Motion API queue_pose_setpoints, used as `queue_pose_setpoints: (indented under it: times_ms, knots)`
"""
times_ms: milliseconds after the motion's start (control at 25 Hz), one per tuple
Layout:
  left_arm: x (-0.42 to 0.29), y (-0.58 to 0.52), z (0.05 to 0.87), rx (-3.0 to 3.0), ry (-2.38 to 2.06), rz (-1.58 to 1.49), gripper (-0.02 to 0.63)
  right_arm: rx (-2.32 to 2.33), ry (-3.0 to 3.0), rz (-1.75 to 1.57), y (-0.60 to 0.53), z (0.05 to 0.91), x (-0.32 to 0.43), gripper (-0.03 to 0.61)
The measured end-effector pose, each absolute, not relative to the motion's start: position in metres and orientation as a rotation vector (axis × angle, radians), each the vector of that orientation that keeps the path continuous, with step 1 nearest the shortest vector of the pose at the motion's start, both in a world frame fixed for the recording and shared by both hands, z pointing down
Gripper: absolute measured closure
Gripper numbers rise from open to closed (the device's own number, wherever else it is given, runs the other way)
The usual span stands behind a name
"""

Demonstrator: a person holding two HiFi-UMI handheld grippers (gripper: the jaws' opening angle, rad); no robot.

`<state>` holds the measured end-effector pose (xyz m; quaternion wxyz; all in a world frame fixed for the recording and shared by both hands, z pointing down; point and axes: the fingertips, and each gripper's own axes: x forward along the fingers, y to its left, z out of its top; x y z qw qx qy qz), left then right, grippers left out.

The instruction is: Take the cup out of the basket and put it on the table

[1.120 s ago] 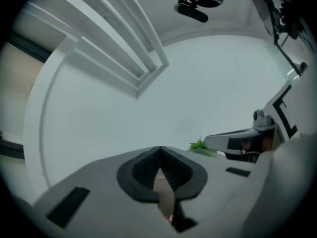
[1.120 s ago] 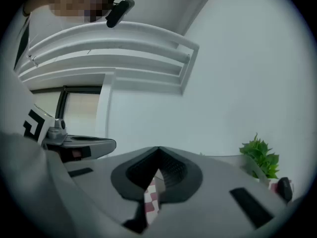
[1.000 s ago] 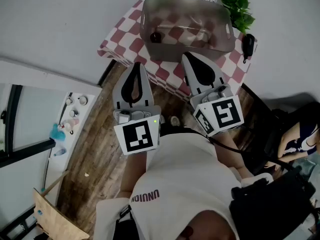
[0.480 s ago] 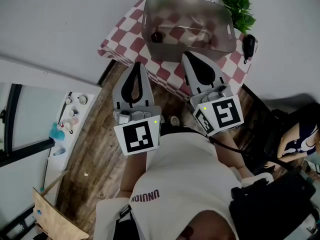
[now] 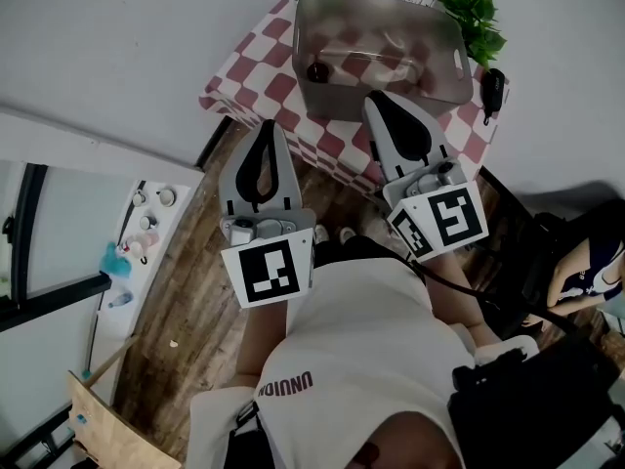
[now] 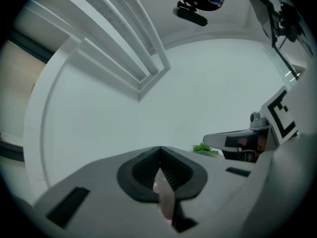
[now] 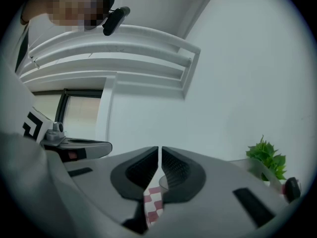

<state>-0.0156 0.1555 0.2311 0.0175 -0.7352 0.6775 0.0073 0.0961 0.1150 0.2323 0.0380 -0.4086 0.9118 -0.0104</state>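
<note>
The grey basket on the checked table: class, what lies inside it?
Through the cloudy wall of the basket, a dark object shows near its left end. What it is, and anything else inside, is blurred.

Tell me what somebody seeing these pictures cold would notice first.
The left gripper and right gripper, each carrying a black-and-white marker cube, fill the middle of the head view. Both are shut and empty, and they point toward the table. Just beyond them stands a red-and-white checkered table carrying a translucent grey basket, with a green plant at its far right corner.
</note>
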Motion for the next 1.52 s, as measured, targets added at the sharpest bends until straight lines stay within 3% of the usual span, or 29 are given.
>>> queue_pose_setpoints:
  times_ms: [480,1000,1520]
  knots:
    - [-0.034,0.148,0.246,-2.305,2.142,0.020,0.600,-1.253,2.790,-0.015,0.102,0.234,0.079,0.557]
    - [-0.049,0.075,0.229,-2.175,2.154,-0.032,0.601,-1.138,2.829,0.057,0.005,0.205,0.069,0.557]
    - [-0.053,0.018,0.222,-2.086,2.248,-0.048,0.601,-0.911,2.954,0.062,-0.070,0.203,0.073,0.514]
